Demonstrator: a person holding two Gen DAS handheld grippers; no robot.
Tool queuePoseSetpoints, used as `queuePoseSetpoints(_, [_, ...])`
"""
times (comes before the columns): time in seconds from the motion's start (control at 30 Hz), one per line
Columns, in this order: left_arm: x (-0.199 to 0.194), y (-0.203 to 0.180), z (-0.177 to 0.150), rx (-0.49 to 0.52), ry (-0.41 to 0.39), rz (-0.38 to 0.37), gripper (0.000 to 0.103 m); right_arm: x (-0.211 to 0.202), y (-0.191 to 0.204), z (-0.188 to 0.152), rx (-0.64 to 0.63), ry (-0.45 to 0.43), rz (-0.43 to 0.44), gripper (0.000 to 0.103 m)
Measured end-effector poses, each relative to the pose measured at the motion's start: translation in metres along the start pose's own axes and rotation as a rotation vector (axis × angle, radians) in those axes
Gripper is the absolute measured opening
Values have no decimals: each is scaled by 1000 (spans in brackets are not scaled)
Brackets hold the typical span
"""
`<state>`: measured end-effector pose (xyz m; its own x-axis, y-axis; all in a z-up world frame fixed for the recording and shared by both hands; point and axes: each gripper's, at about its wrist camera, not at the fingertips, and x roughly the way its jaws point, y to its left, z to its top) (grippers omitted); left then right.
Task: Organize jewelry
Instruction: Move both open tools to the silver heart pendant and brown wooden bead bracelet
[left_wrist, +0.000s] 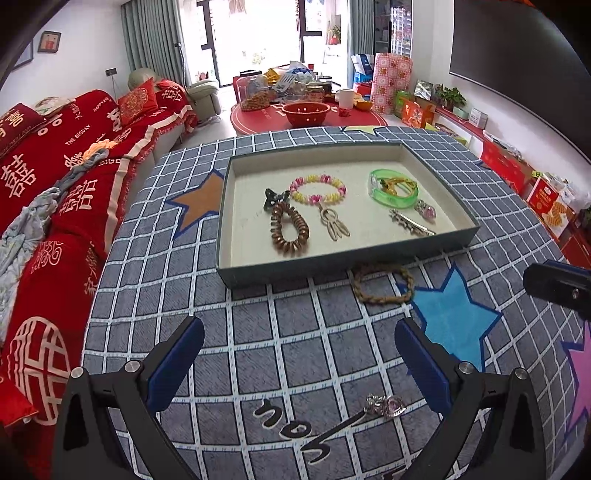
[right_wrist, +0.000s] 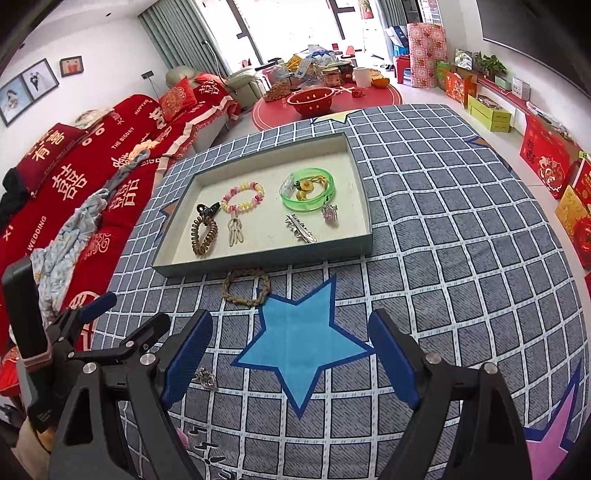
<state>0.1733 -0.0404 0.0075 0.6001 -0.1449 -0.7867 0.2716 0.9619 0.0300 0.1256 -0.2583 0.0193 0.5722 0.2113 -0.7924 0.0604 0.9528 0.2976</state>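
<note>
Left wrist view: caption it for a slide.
Open left claw above pink hairpin; braided bracelet lies outside the tray.

A long sofa draped in red wedding-print covers (left_wrist: 74, 158) lines the white left wall, grey-green curtains (left_wrist: 155, 37) flank a bright glass door (left_wrist: 255, 33), and a round red floor mat (left_wrist: 306, 118) lies on pale tile.

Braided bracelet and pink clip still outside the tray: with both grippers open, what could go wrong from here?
1. The braided bracelet lies close against the tray wall; a finger coming down there may catch the wall and shift the tray.
2. The pink clip lies flat and low beside the left gripper, so the pads may slip off it.
3. The left gripper sits close beside the right gripper; they could collide.
</note>
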Motion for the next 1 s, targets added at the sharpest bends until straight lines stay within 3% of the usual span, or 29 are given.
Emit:
queuePoseSetpoints(0.3, [-4,5,-30,-42,45,-69,103,7,-5,-10,4,40,-6,88])
queuePoseSetpoints(0.57, [-4,-1,-60,-21,75,-100,103,30,-6,-25,-20,112,-23,88])
queuePoseSetpoints(1.0, [12,-20,-63,-37,92,-88,103,83,19,-4,-113,185,4,88])
